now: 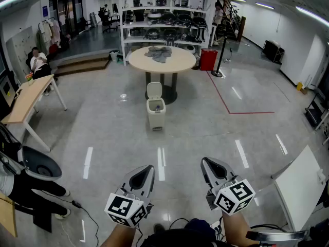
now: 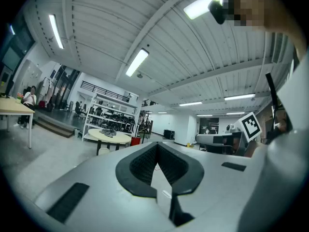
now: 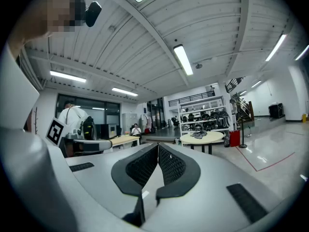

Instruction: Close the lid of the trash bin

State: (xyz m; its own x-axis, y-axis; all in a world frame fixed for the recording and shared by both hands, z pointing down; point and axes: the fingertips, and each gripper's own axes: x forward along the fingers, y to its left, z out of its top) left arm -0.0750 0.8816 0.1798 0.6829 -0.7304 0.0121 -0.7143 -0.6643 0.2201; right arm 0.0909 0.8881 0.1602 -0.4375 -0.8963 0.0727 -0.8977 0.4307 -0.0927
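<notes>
Left gripper (image 1: 146, 171), right gripper (image 1: 208, 164): low near body, jaws pressed together, nothing held. Trash bin (image 1: 156, 113) well ahead on floor (image 1: 103, 130), lid (image 1: 153, 90) upright, open; round tabletop (image 1: 162, 59) just behind. Risks: hard shove likely tips or slides light bin; lid may slam.

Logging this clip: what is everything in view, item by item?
trash bin: one, cream, lid up, floor before round table
round table: one, beige, centre back
cloth: one, grey, on round table
red container: one, red, right of round table
shelving: one, white, behind round table
desk: one, wooden, far left
seated person: one, behind desk
left hand-held gripper: one, grey, jaws together, empty, bottom
right hand-held gripper: one, grey, jaws together, empty, bottom
</notes>
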